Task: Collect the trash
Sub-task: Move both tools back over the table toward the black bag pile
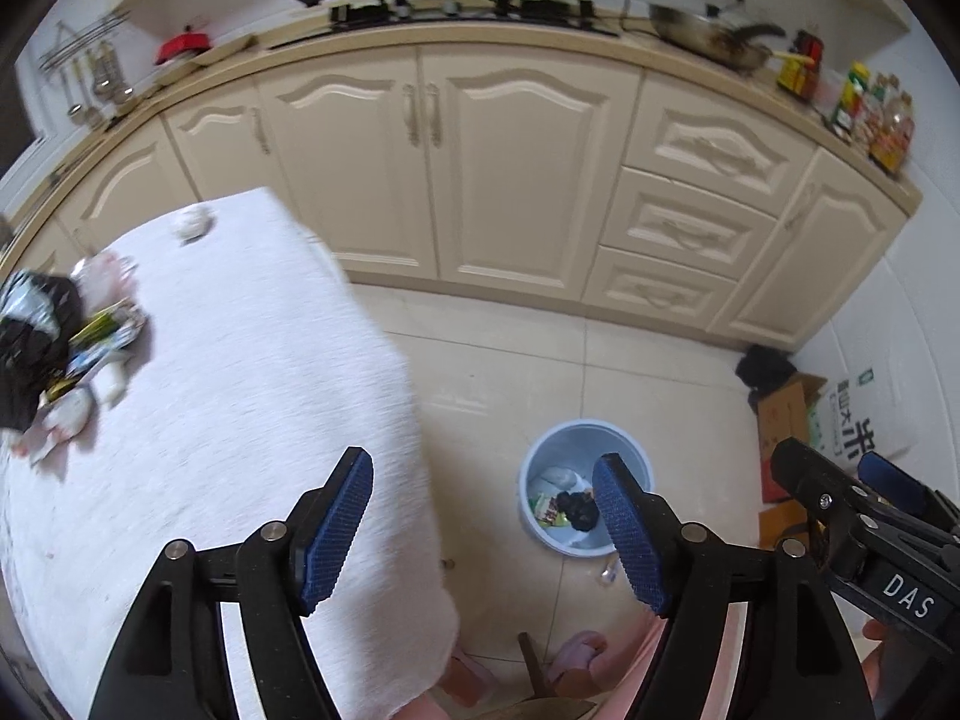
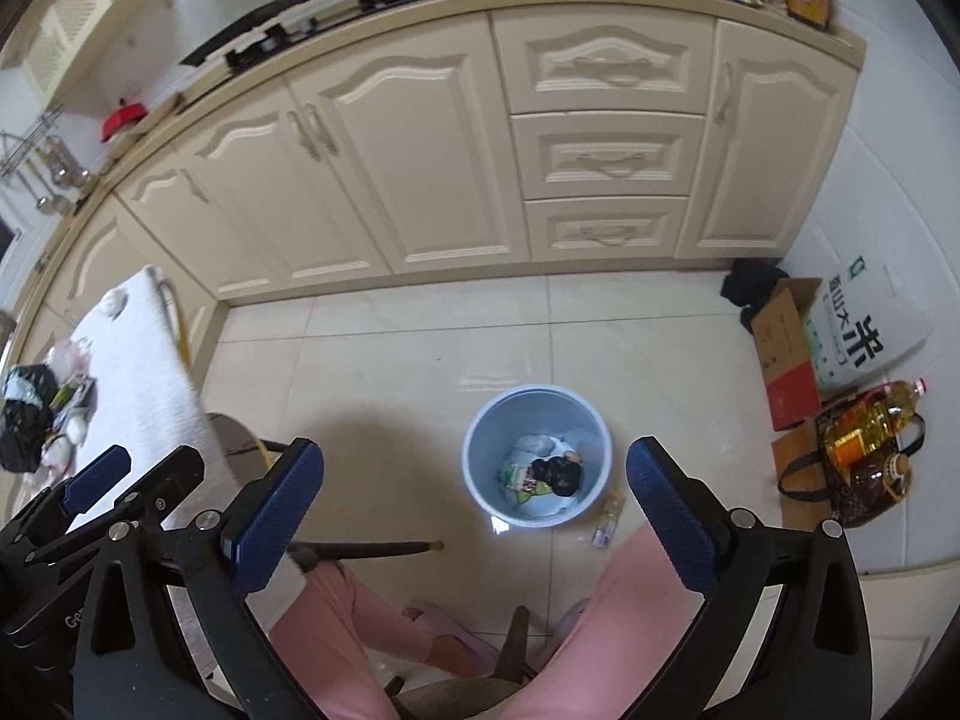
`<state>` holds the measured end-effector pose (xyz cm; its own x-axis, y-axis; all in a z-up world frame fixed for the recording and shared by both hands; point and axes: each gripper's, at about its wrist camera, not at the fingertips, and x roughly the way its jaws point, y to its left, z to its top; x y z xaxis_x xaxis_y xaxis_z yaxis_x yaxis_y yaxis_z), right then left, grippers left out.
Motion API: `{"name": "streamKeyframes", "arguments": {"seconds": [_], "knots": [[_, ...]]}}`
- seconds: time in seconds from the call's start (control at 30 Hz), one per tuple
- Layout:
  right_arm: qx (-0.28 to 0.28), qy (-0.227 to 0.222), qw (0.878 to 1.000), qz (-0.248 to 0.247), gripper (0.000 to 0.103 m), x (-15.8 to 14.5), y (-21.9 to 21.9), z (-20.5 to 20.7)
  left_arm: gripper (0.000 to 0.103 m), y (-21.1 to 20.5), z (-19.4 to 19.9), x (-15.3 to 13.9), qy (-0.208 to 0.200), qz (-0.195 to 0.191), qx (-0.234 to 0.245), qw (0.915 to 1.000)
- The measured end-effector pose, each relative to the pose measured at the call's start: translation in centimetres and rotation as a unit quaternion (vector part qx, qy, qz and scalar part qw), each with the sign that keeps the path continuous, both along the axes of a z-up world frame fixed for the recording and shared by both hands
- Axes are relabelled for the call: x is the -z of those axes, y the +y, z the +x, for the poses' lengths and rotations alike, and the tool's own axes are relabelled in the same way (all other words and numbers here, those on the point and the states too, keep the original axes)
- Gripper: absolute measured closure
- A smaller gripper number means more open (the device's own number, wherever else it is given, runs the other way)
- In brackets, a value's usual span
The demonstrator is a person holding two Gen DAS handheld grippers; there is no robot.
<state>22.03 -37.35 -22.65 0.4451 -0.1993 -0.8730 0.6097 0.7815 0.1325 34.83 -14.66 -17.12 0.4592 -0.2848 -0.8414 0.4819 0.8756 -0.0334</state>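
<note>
The trash pile (image 1: 57,354) lies at the 9 o'clock edge of the left wrist view, on the white-covered bench (image 1: 252,396): a black bag, crumpled white tissue and colored wrappers bunched together. A lone crumpled tissue (image 1: 193,223) sits apart from it, toward 11 o'clock near the bench's far corner. The blue bin (image 2: 536,453) stands on the tiled floor (image 2: 384,372) just right of the bench, near the center of the right wrist view, and holds a black bag, a printed wrapper and white scraps. A small clear item (image 2: 607,521) lies on the floor touching or just beside the bin at its 5 o'clock side.

The left tool (image 1: 483,531) hangs with its jaws spread wide and nothing between them, over the bench edge and the bin. The right tool (image 2: 474,516) is likewise spread wide and empty, above the bin.

Cream cabinets (image 2: 420,144) fill the 12 o'clock area. A cardboard box (image 2: 786,354), a rice sack (image 2: 864,330) and an oil bottle (image 2: 870,420) stand at 3 o'clock.
</note>
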Motion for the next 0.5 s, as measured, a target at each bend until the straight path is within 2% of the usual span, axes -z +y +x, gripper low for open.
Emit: {"name": "streamKeyframes", "arguments": {"seconds": [0.1, 0.23, 0.5], "knots": [[-0.017, -0.003, 1.0, -0.005, 0.001, -0.2, 1.5, 0.6, 0.031, 2.6, -1.0, -0.9, -0.008, -0.007, -0.021, 0.9997], [-0.038, -0.012, 0.999, 0.006, 0.001, -0.2, 3.5, 1.4, 0.024, 6.6, -2.3, -2.0, -0.02, -0.018, -0.058, 0.998], [-0.093, -0.018, 0.995, 0.015, 0.001, -0.3, 8.2, 3.9, 0.024, 13.4, -4.2, -2.9, -0.024, -0.019, -0.131, 0.9909]]}}
